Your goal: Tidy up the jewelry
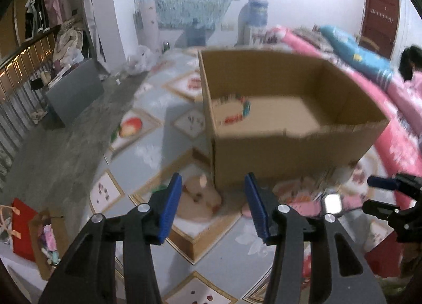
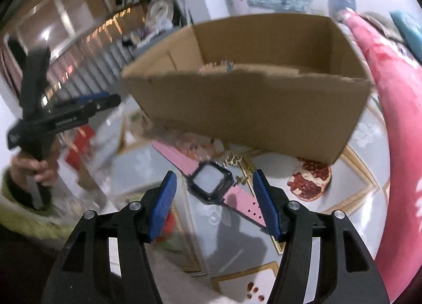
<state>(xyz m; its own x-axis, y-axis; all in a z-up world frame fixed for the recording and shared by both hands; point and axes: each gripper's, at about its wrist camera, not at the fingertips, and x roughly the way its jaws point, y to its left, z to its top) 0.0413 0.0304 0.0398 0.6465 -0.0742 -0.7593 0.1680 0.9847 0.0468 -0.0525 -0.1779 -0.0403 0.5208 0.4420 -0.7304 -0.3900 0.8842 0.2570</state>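
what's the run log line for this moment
left gripper open, empty | right gripper open above pink watch | beaded bracelet in cardboard box

1. The left gripper (image 1: 213, 185) tilts downward, its blue-padded jaws apart with nothing between them.
2. A bare hand (image 2: 34, 169) grips its black handle from below.
3. The right gripper (image 2: 213, 181) angles down too, jaws spread, pads pressing nothing.

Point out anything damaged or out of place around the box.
The cardboard box has a ragged, torn near rim. A pink-strapped watch and a thin gold chain lie outside it on the patterned cloth, not yet put away.
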